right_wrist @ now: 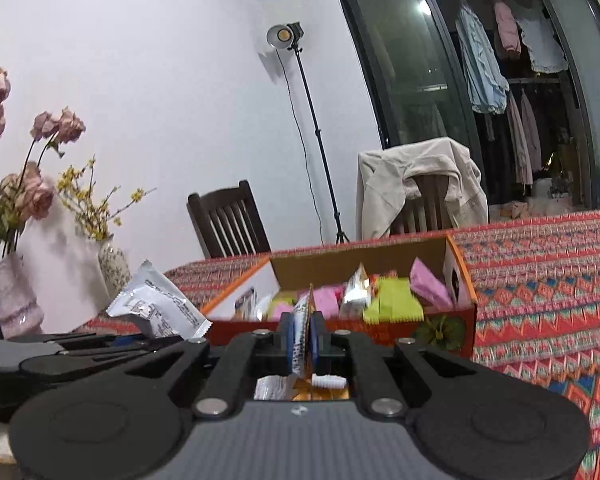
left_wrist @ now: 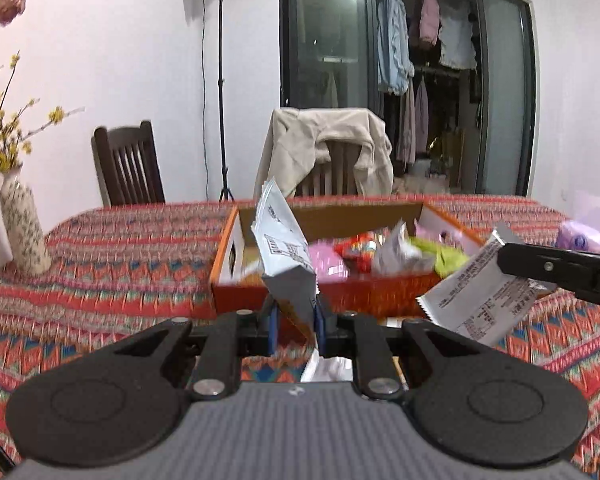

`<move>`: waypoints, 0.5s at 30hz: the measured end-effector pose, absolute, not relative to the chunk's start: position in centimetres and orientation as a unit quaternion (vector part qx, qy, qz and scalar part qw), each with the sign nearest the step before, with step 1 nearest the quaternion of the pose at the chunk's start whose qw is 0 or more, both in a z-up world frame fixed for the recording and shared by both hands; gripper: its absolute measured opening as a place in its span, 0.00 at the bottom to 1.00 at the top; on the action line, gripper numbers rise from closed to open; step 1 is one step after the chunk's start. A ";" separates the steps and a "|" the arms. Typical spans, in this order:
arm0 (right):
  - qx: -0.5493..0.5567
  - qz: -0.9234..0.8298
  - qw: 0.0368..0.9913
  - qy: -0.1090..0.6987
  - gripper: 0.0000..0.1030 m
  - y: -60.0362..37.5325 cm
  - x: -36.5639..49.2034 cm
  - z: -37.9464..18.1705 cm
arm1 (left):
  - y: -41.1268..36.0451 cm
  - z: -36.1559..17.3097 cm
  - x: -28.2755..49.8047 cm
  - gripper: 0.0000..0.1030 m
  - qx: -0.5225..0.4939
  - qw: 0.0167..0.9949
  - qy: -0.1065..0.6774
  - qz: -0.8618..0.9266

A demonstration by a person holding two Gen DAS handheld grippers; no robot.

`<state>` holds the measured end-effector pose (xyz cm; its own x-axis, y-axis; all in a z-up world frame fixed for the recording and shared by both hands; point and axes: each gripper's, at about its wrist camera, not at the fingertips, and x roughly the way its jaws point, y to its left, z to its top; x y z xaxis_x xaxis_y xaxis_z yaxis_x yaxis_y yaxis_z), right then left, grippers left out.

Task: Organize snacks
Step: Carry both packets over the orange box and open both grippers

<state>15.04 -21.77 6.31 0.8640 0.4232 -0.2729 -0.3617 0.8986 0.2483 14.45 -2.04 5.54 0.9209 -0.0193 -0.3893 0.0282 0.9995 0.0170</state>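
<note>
Dining room, white walls, dark glazed sliding doors with clothes hanging behind. Table (left_wrist: 100, 264) under a red patterned cloth. Chairs: 2, dark wood; one bare (left_wrist: 126, 164), one draped with a beige jacket (left_wrist: 324, 140). Light stand (left_wrist: 220, 80): 1, lamp on. Vases: 2 in the right wrist view, a speckled one with yellow sprigs (right_wrist: 114, 266) and a pale one with dried pink roses (right_wrist: 12, 300).

Orange cardboard box (left_wrist: 340, 292): 1, open-topped, on the table straight ahead of both cameras. Inside, a loose heap of snack packets: pink, red, yellow-green and silver; blurred, exact count not possible.

Left gripper (left_wrist: 294, 320): blue pads closed tight on the lower end of 1 silver packet (left_wrist: 284, 240), printed side showing, standing nearly upright above the box's near wall.

Right gripper (right_wrist: 303, 340): pads pinched on 1 second silver packet (right_wrist: 302, 320), seen edge-on in its own camera; in the left wrist view, same packet tilted, hanging from black fingertips just right of the box's near corner, above the cloth.

Packets held clear of the box: 2, one per gripper. Purple pack (left_wrist: 584, 236): 1, far right edge of the table, blurred.
</note>
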 end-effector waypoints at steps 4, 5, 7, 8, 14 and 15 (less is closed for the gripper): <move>0.100 0.195 0.964 0.153 0.08 -21.5 17.7 7.6 | -2.4 6.9 16.3 0.18 0.006 0.984 0.176 -0.015; 0.101 0.192 0.964 0.152 0.08 -21.4 18.4 7.8 | -2.5 7.1 16.7 0.18 0.004 0.985 0.170 -0.017; 0.106 0.187 0.965 0.152 0.08 -21.2 19.8 8.2 | -2.7 7.6 17.7 0.18 0.001 0.987 0.158 -0.018; 0.109 0.186 0.965 0.152 0.08 -21.1 20.5 8.3 | -2.7 7.7 18.2 0.18 0.000 0.988 0.151 -0.018; 0.126 0.170 0.965 0.155 0.08 -20.5 24.9 8.4 | -3.1 8.3 21.4 0.18 -0.009 0.992 0.122 -0.010; 0.129 0.168 0.965 0.155 0.08 -20.4 25.5 8.4 | -3.1 8.3 22.0 0.18 -0.011 0.993 0.116 -0.008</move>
<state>25.50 -20.43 8.44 0.8956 0.3634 -0.2567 -0.2834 0.9107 0.3004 21.95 -3.12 8.29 0.9728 -0.0177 -0.2310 0.0125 0.9996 -0.0236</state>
